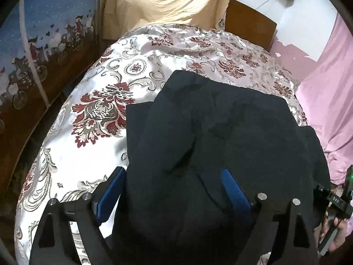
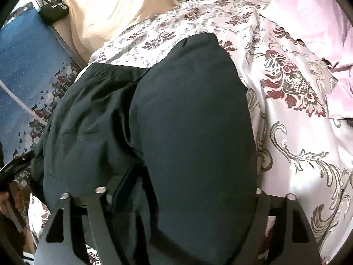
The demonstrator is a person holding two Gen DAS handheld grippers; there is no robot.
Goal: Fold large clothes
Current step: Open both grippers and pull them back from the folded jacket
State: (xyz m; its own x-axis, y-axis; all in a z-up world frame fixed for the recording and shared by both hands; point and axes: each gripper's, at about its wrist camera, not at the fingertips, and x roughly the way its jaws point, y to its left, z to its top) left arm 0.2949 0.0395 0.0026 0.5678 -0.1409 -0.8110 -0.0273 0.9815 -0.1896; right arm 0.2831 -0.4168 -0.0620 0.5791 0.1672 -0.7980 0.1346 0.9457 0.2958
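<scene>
Both your grippers tip steeply down toward the bed. In the left wrist view your left gripper (image 1: 174, 190) has its jaws wide apart, blue fingers (image 1: 114, 187) either side of the dark garment (image 1: 220, 137), w/ cloth lying between them but not pinched. In the right wrist view your right gripper (image 2: 183, 198) also has jaws wide apart; the garment (image 2: 176, 121) bulges up between them and covers the fingertips, so pad contact there can't be made out. The garment sits mid-frame in both views on the floral satin bedspread (image 1: 94, 84), long axis running from the bottom edge up toward the cream pillow (image 1: 163, 0) at top. In the right view it's doubled: a smooth upper layer on the right, a creased layer w/ seam to the left. Its near end is cut off by the frame bottom. Pink bedding (image 1: 326, 84) lies at right. Your other gripper's body and a hand (image 1: 337, 231) show only partly at the lower right edge.
</scene>
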